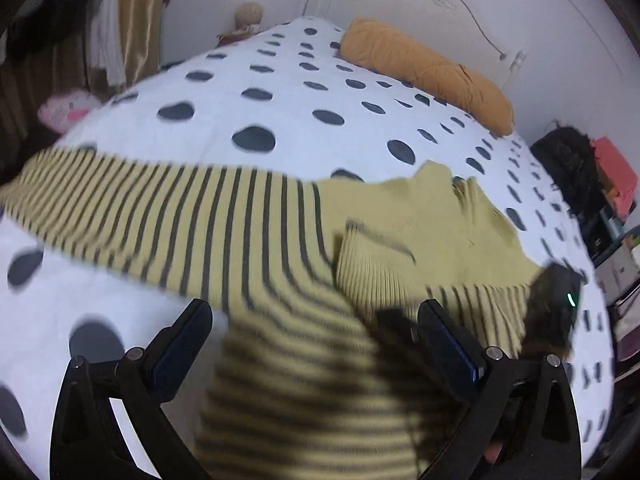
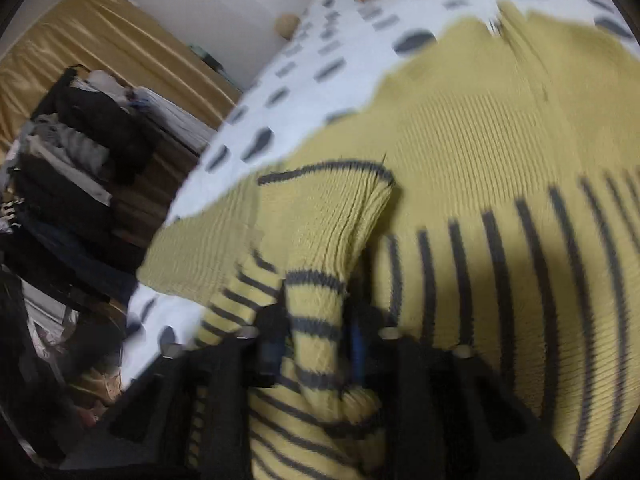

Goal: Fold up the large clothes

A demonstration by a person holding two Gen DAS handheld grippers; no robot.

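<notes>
**Sleeve laid across the sweater body, right claw slackening**

While the striped sleeve (image 2: 316, 320) sits between the fingers of the right gripper (image 2: 316, 346), blur hides whether the blue pads actually press on it, so I cannot tell if this is a grip or a release. The sleeve runs up from the jaws and ends in a ribbed cuff lying on the plain yellow chest of the sweater (image 2: 480, 152), which suits a fold that brings the arm inward over the body.

The left gripper (image 1: 316, 340) hovers with its jaws spread wide and nothing between them; striped knit lies beneath it (apparently the lower body of the sweater, though motion blur softens it). Standing apart like that, it seems free to take the next edge rather than to pin anything down.

Taking the sweater as the landmark: it lies spread on the polka-dot bedcover (image 1: 280, 92), its other sleeve (image 1: 120, 208) stretched straight out to the picture's left, not yet folded. Beyond the sweater's collar, near the wall, rests an orange bolster (image 1: 428, 68). Off the sweater's side, past the bed edge, hangs a rack of dark clothes (image 2: 80, 152).
</notes>
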